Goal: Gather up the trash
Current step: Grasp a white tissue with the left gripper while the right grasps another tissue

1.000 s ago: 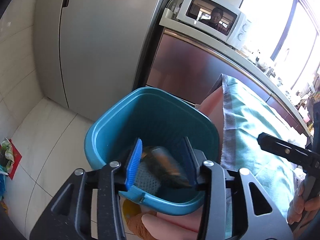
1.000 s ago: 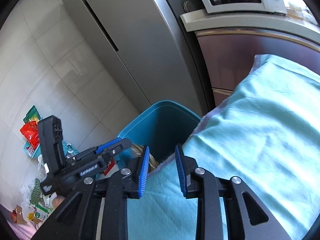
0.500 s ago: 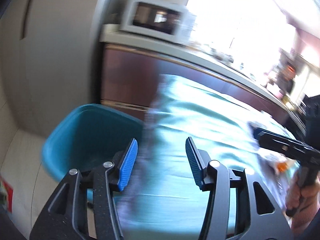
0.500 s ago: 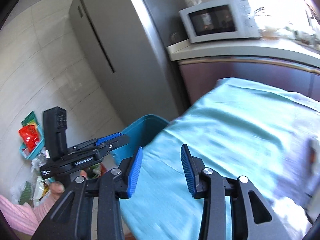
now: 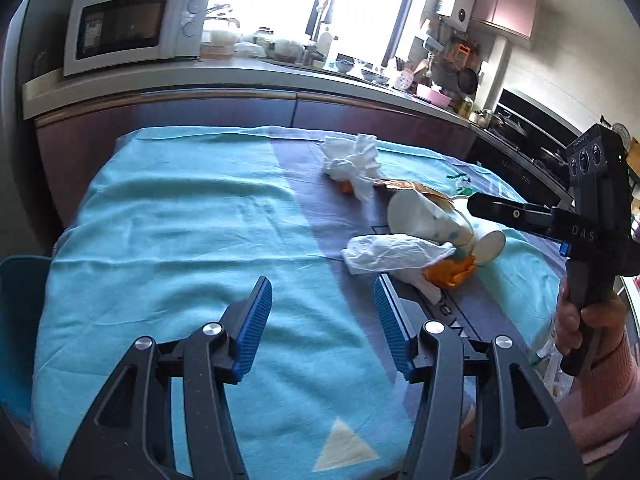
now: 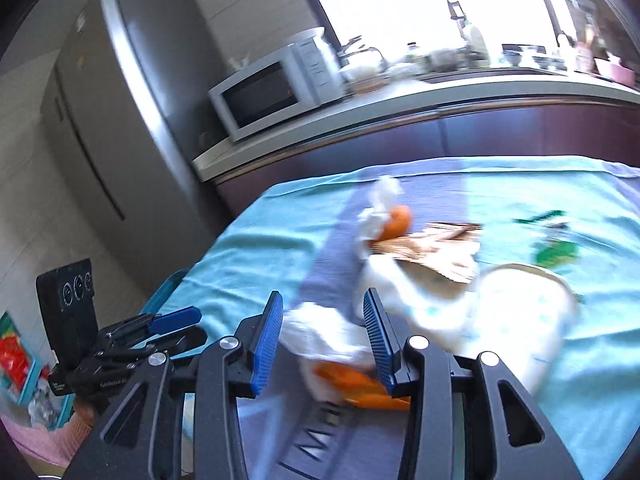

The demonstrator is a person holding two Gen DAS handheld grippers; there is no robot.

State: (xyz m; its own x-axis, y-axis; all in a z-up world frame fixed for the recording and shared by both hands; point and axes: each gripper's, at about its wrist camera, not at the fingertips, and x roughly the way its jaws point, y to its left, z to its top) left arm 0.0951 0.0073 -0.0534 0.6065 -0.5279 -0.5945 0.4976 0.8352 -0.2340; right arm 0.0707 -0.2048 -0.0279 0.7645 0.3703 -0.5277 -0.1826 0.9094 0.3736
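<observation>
Trash lies on the teal cloth-covered table (image 5: 168, 216): a crumpled white tissue (image 5: 352, 160), a tipped paper cup (image 5: 428, 216), a white plastic wrap (image 5: 392, 254) over orange peel (image 5: 450, 274), and a brown paper piece (image 5: 404, 186). My left gripper (image 5: 322, 322) is open and empty over the cloth, short of the pile. My right gripper (image 6: 322, 338) is open, its jaws either side of the white wrap (image 6: 324, 336) and orange peel (image 6: 356, 384). The blue bin (image 5: 18, 320) shows at the table's left edge.
A counter (image 5: 240, 76) with a microwave (image 5: 132, 26) runs behind the table. A grey fridge (image 6: 120, 120) stands at the left. Colourful litter (image 6: 16, 360) lies on the floor beside the bin.
Both grippers swung away from the blue bin to the table. The left gripper no longer holds the dark item it had over the bin. The right gripper opened wider and reached the white wrap.
</observation>
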